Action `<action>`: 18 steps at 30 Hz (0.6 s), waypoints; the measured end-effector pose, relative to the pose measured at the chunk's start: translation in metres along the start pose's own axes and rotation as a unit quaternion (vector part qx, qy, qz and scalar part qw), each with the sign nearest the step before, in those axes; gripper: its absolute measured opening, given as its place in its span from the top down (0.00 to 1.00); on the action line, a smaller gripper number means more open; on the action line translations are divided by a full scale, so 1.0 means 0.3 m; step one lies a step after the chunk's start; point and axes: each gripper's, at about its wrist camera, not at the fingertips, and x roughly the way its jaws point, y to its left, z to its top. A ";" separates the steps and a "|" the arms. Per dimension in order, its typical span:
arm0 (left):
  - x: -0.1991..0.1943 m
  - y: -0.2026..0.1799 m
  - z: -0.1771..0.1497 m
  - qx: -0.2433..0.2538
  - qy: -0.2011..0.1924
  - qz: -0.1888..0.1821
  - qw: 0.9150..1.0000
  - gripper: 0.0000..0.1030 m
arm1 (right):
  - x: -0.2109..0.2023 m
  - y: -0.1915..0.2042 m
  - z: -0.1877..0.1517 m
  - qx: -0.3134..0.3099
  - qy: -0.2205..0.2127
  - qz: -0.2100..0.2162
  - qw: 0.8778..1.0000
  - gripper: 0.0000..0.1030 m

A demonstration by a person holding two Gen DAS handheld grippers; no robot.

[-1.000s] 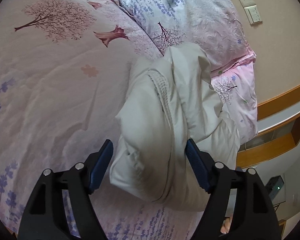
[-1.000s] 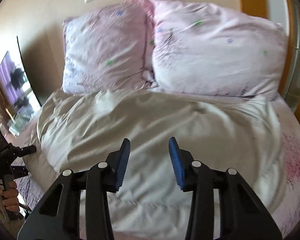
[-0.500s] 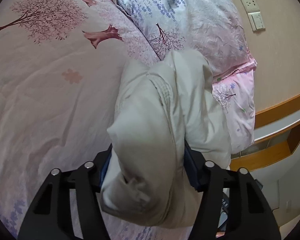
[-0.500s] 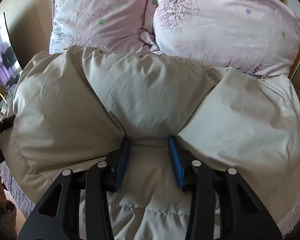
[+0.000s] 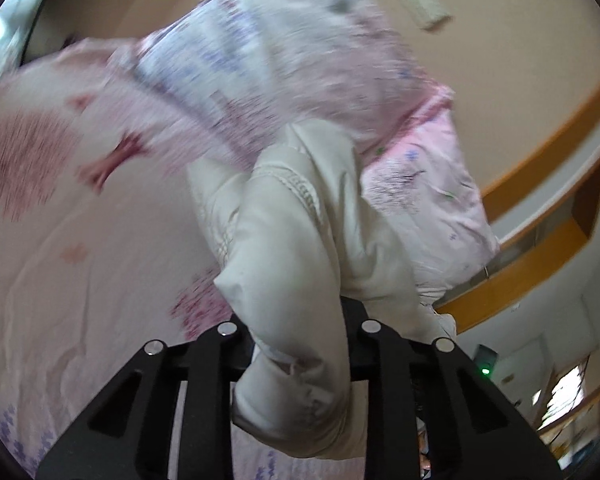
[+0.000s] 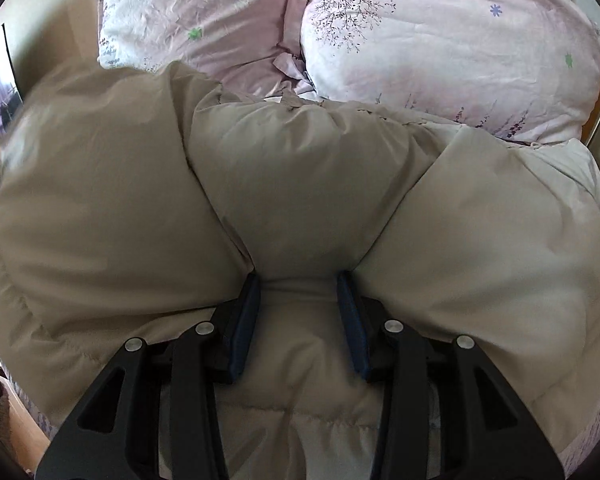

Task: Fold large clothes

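Padding is what I'm fighting: the beige quilted down jacket (image 6: 300, 184) lies bunched on the bed (image 5: 80, 264) just below the two floral pillows (image 6: 440, 40), and both my jaws are pinched on thick puffy folds of it, left gripper (image 5: 300, 344) and right gripper (image 6: 299, 292) alike. I'd lift both evenly and keep the squeeze firm, since I judge the smooth shell slippery and the fill springy.
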 end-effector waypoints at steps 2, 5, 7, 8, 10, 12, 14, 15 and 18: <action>-0.010 -0.059 0.007 0.028 -0.010 -0.009 1.000 0.76 | 0.005 0.003 0.001 -0.003 -0.001 -0.005 1.000 0.59; -0.023 -0.181 0.001 0.091 -0.028 -0.026 0.995 0.76 | 0.015 0.017 0.001 -0.015 -0.003 -0.022 1.000 0.59; -0.023 -0.254 -0.010 0.126 -0.036 -0.035 0.991 0.76 | 0.020 0.025 -0.001 -0.020 -0.004 -0.031 0.999 0.59; -0.022 -0.293 -0.018 0.144 -0.039 -0.041 0.988 0.76 | 0.022 0.028 -0.001 -0.022 -0.005 -0.033 0.999 0.59; -0.019 -0.371 -0.042 0.180 -0.047 -0.049 0.981 0.76 | 0.022 0.029 0.000 -0.026 -0.014 -0.034 0.999 0.59; -0.016 -0.421 -0.051 0.197 -0.052 -0.056 0.978 0.75 | 0.005 0.011 0.000 -0.023 -0.020 -0.022 0.999 0.59; -0.014 -0.450 -0.050 0.205 -0.053 -0.060 0.975 0.75 | -0.046 -0.044 0.004 0.007 -0.030 0.011 0.999 0.59; -0.012 -0.464 -0.050 0.209 -0.053 -0.061 0.975 0.75 | -0.077 -0.072 0.009 0.024 -0.043 0.022 0.999 0.59; 0.000 -0.500 -0.054 0.221 -0.051 -0.061 0.972 0.75 | -0.139 -0.120 0.052 0.035 -0.077 0.011 0.996 0.59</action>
